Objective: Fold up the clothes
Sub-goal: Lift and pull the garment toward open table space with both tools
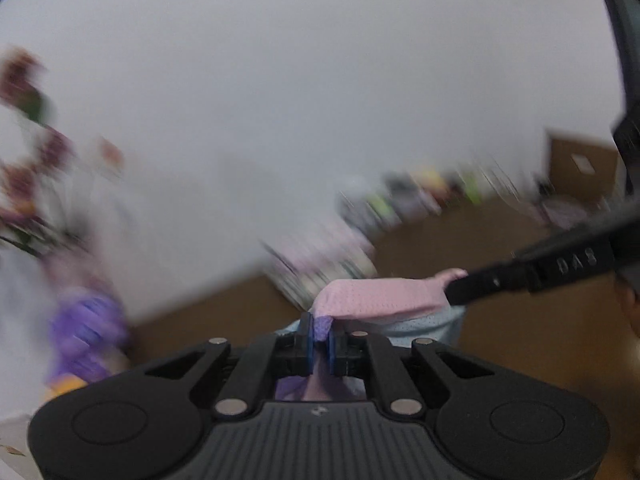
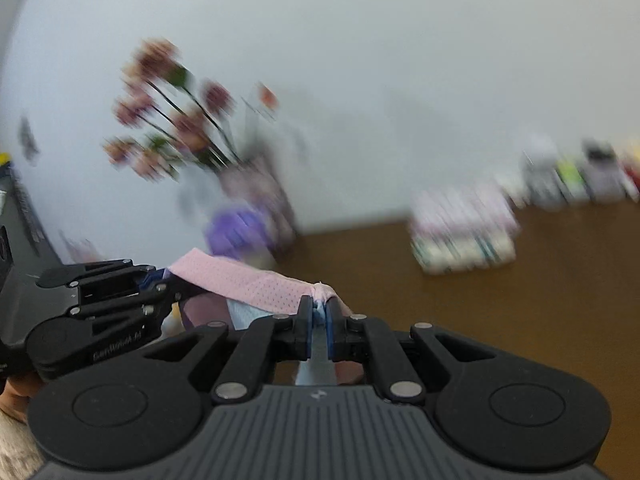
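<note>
The left claw (image 1: 319, 340) and right claw (image 2: 319, 326) each pinch one end of a pink mesh garment (image 2: 248, 284) — stretched taut between them. It hangs above the brown bench (image 2: 480, 280) — background blurred.

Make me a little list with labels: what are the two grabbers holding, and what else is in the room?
left gripper: shut on one end of the pink garment
right gripper: shut on the other end of it
garment: pink mesh with pale blue cloth under it, stretched between the two grippers, held up in the air
below: brown floor
behind: white wall, blurry flowers, blurry stack of folded clothes
picture: blurred, so small details cannot be told
</note>
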The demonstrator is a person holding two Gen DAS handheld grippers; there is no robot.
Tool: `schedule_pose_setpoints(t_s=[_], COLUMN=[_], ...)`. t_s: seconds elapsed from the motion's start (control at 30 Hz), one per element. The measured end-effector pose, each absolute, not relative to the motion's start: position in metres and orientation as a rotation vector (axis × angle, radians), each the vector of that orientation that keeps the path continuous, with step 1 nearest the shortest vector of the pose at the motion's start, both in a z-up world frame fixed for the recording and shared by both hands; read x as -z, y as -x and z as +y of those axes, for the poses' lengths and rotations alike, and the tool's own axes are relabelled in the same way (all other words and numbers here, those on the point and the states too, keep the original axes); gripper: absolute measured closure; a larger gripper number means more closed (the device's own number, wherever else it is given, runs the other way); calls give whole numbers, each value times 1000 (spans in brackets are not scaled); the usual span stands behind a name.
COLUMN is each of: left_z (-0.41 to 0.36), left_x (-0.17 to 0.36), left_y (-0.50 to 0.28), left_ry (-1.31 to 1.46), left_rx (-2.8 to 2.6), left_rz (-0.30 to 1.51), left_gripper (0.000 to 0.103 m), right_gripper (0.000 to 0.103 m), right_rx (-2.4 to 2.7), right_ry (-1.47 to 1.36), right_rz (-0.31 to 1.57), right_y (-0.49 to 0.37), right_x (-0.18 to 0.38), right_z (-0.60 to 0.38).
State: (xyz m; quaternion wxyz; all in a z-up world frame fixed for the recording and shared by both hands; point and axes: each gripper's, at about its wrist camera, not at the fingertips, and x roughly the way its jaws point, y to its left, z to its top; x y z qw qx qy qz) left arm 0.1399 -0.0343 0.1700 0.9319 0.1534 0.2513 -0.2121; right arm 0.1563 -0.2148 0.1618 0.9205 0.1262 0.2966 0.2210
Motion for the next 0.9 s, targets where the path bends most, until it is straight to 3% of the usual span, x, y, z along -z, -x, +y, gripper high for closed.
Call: schedule_pose_setpoints(t_s=[0.17, 0.33, 0.4, 0.47, 0.53, 0.57, 0.73, 0.9], left_z=[-82, -89, -82, -76, -69, -66, -24, -6], left_x=[-109, -95, -95, -96, -97, -97, -94, -71], left_y=[-150, -155, -150, -144, -139, -137, -119, -120], left_ry=[-318, -261, -242, -222, -203, -193, -150, -140], left_rx=[579, 612, 606, 601, 595, 592, 528, 456], left_rz=[626, 643, 635, 628, 621, 617, 639, 728], left_gripper=[97, 90, 72, 46, 36, 32, 26, 30], right_gripper=[97, 96, 92, 85, 59, 57, 57, 55], right_rx=[-320, -231, -209, -201, -189, -185, -229, -378], right_ry=[-294, -333, -332, -325, -290, -269, -144, 11], right_rz=[773, 823, 828, 822, 795, 776, 619, 534], right_y=[-139, -130, -131, -129, -124, -121, -93, -82], right_x=[-79, -37, -28, -24, -25, -27, -53, -74], right_z=[-264, -298, -304, -308, -310, -311, -304, -256])
